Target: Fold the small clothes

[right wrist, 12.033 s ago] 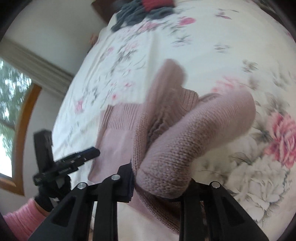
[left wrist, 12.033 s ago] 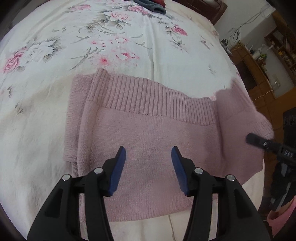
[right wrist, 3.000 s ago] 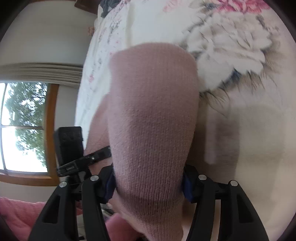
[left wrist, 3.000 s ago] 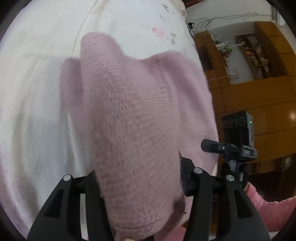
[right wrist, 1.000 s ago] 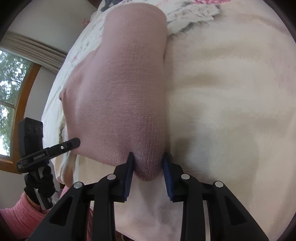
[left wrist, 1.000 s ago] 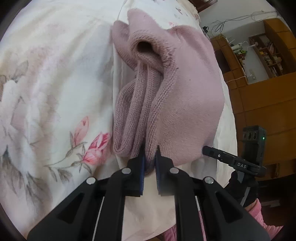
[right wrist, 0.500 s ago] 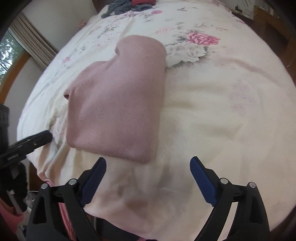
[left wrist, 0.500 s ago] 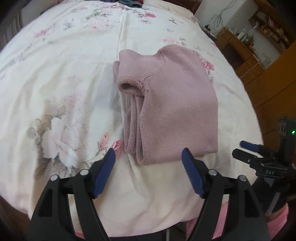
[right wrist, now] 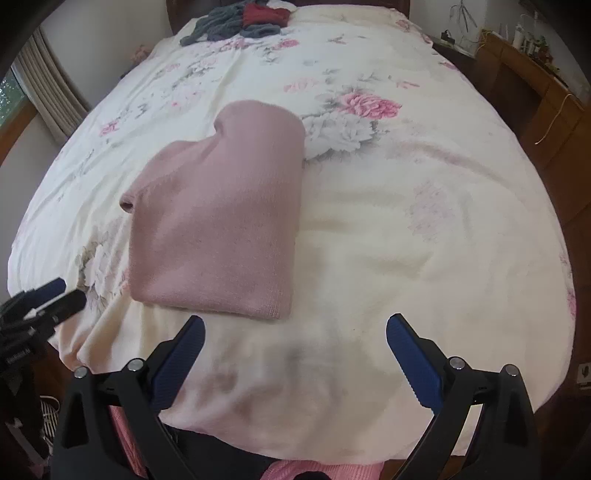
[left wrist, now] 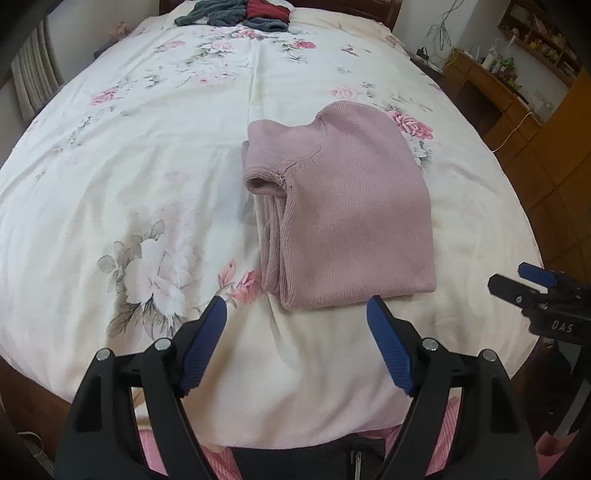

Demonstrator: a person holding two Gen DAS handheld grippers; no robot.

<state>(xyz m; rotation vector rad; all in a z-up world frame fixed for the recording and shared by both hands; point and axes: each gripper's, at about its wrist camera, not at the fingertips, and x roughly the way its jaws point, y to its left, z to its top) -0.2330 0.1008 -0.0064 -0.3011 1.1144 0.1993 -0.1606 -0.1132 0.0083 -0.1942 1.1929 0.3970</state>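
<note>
Ahead of my left hand-held gripper (left wrist: 295,308) and right hand-held gripper (right wrist: 295,328), both released, the folded pink knitted sweater (left wrist: 343,210) lies finished; next I fetch the grey and red clothes pile (right wrist: 240,18).

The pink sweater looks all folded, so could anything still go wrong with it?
Maybe. The sweater lies close to the near edge of the bed, so a bump could slide it off. Its left side shows loose stacked layers, not a tight fold, so lifting it carelessly might undo it. Both grippers, left and right, are open just in front of it and could snag the knit.
</note>
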